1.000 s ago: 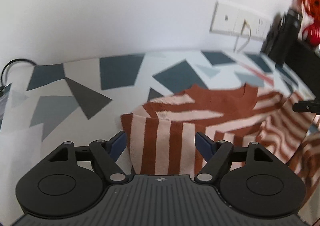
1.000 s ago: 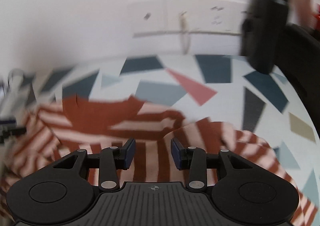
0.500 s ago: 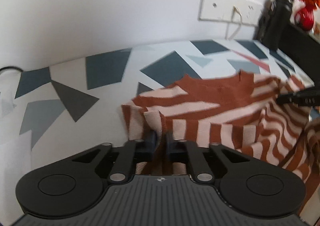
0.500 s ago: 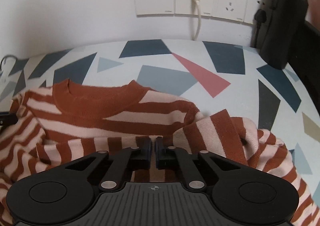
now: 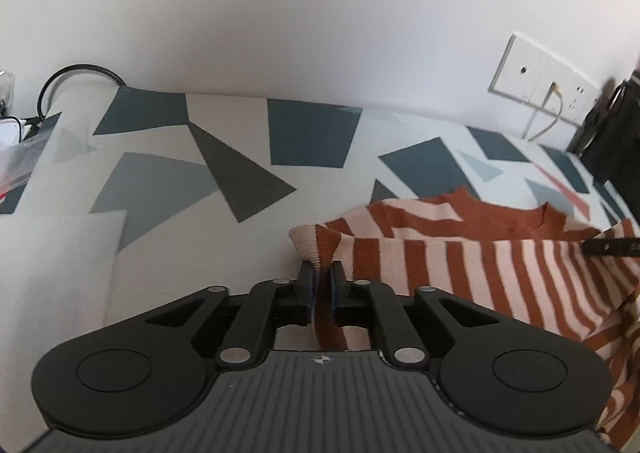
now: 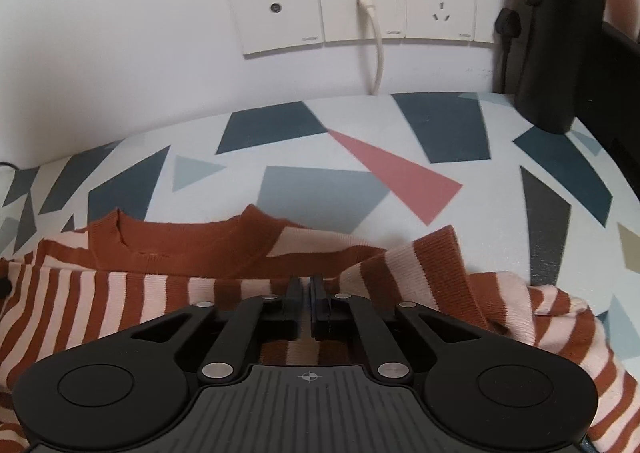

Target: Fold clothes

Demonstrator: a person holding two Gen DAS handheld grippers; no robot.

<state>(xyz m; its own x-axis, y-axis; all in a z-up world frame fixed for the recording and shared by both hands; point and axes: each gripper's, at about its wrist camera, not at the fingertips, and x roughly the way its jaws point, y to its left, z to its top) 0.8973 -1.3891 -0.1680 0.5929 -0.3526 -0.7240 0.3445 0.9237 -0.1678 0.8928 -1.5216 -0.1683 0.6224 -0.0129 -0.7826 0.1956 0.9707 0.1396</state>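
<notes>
A rust and pale pink striped sweater (image 5: 460, 253) lies on the patterned tabletop, neck towards the wall. My left gripper (image 5: 321, 273) pinches its left edge; a fold of knit stands between the pads while the jaws are opening slightly. In the right wrist view the sweater (image 6: 180, 249) spreads across the lower frame. My right gripper (image 6: 305, 285) is nearly closed on the striped edge just below the collar, its jaws also easing open with cloth at the tips. Between the two grips the fabric stretches in a raised band. The right gripper's finger (image 5: 612, 247) shows at the left view's right edge.
The tabletop cover (image 6: 320, 189) is white with grey, blue and pink shapes. Wall sockets (image 6: 360, 13) with a white cable sit behind it. A tall black bottle (image 6: 560, 33) stands at the back right. A black cable (image 5: 80, 73) and clear plastic (image 5: 16, 157) lie at the far left.
Both grippers went from open to closed on the sweater's edge. The left one then drew its pinch leftwards, stretching the fabric between the two.
</notes>
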